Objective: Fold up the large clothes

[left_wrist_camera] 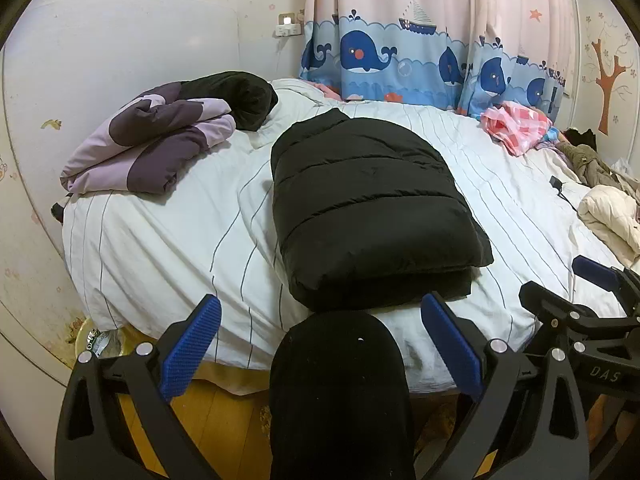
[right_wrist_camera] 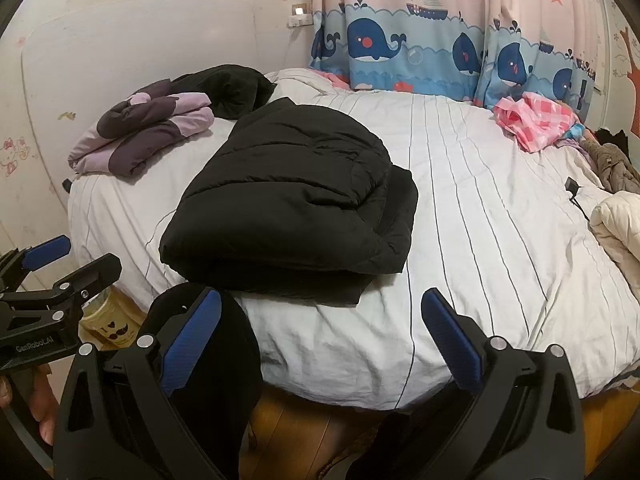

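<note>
Lying folded on the striped bed cover point(left_wrist_camera: 168, 240), one black puffer jacket point(left_wrist_camera: 368, 208) forms a rectangular bundle. Its long axis runs from the near bed edge toward the curtain point(left_wrist_camera: 400, 52), collar end pointing away. The bundle's near edge sits just beyond the left tool point(left_wrist_camera: 320, 320), roughly centred between its blue pads point(left_wrist_camera: 192, 344). From the right wrist view, the jacket point(right_wrist_camera: 288, 196) lies ahead and left of the right tool point(right_wrist_camera: 320, 316). Both tools stand with jaws spread wide, holding nothing. A person's black-clad knee point(left_wrist_camera: 336, 392) shows between the left tool's jaws. One folded purple garment point(left_wrist_camera: 148, 144) and one black garment point(left_wrist_camera: 240, 96) rest near the headboard point(left_wrist_camera: 120, 48); one pink checked item point(left_wrist_camera: 516, 124) lies far right.
</note>
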Action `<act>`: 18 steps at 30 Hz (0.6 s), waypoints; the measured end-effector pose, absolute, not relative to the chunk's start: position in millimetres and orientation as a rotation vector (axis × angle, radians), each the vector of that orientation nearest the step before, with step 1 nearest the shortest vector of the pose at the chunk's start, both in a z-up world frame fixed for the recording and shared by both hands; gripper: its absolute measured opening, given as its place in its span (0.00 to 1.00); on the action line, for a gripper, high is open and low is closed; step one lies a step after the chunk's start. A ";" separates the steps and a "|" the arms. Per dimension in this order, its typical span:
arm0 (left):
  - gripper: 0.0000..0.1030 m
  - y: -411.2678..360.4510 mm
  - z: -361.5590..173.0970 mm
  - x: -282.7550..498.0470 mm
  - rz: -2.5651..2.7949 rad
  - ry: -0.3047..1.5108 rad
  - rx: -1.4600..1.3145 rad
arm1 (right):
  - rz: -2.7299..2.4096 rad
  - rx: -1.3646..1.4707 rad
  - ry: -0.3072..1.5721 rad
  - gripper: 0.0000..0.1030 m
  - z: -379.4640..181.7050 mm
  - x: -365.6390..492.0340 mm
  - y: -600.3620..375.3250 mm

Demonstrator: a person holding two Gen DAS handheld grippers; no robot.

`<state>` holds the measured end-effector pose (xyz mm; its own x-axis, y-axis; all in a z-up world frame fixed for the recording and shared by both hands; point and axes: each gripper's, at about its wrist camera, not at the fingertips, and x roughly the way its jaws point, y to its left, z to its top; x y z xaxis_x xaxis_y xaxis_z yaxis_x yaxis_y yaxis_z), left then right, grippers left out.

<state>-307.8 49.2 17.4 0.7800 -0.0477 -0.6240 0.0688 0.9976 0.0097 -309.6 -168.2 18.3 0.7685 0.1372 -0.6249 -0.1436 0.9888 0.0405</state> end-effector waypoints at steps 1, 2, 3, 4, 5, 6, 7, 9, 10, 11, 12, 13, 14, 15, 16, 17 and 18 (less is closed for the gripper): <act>0.93 49.2 17.1 -307.8 -0.062 0.673 0.033 | 0.153 -0.010 0.677 0.94 18.3 -310.1 -167.2; 0.93 49.1 16.8 -307.8 -0.062 0.674 0.034 | 0.153 -0.011 0.677 0.94 18.1 -310.0 -167.3; 0.93 49.1 17.1 -308.1 -0.063 0.675 0.033 | 0.153 -0.011 0.677 0.94 18.1 -310.1 -166.9; 0.93 49.1 16.6 -308.0 -0.063 0.677 0.032 | 0.153 -0.011 0.678 0.94 18.0 -310.1 -166.2; 0.93 49.3 15.9 -307.8 -0.063 0.679 0.032 | 0.154 -0.013 0.679 0.94 17.9 -310.0 -166.2; 0.93 49.8 15.6 -306.6 -0.063 0.681 0.032 | 0.155 -0.014 0.681 0.94 17.6 -310.0 -165.2; 0.93 50.0 15.1 -306.5 -0.064 0.682 0.031 | 0.157 -0.014 0.684 0.94 17.3 -309.8 -165.4; 0.93 50.3 14.2 -306.3 -0.065 0.686 0.031 | 0.162 -0.016 0.687 0.94 16.6 -309.4 -166.0; 0.93 49.9 13.9 -306.6 -0.064 0.687 0.031 | 0.164 -0.017 0.688 0.94 16.2 -309.4 -166.4; 0.93 50.1 13.7 -306.9 -0.064 0.688 0.031 | 0.164 -0.017 0.689 0.94 15.9 -309.3 -166.7; 0.93 50.1 13.7 -306.8 -0.064 0.687 0.032 | 0.164 -0.017 0.689 0.94 15.7 -309.3 -166.1; 0.93 50.1 13.8 -306.8 -0.064 0.687 0.031 | 0.165 -0.016 0.689 0.94 15.5 -309.4 -165.6; 0.93 50.0 14.1 -306.3 -0.065 0.687 0.031 | 0.166 -0.017 0.690 0.94 15.3 -309.5 -165.6; 0.93 49.8 14.0 -306.7 -0.065 0.688 0.031 | 0.164 -0.018 0.690 0.94 15.3 -309.4 -165.3; 0.93 50.1 13.6 -306.7 -0.064 0.689 0.030 | 0.165 -0.020 0.691 0.94 15.1 -309.0 -166.2; 0.93 51.0 13.1 -305.2 -0.065 0.690 0.030 | 0.166 -0.020 0.691 0.94 14.9 -309.0 -166.1; 0.93 51.2 12.9 -305.5 -0.066 0.690 0.030 | 0.167 -0.020 0.691 0.94 14.9 -308.9 -166.6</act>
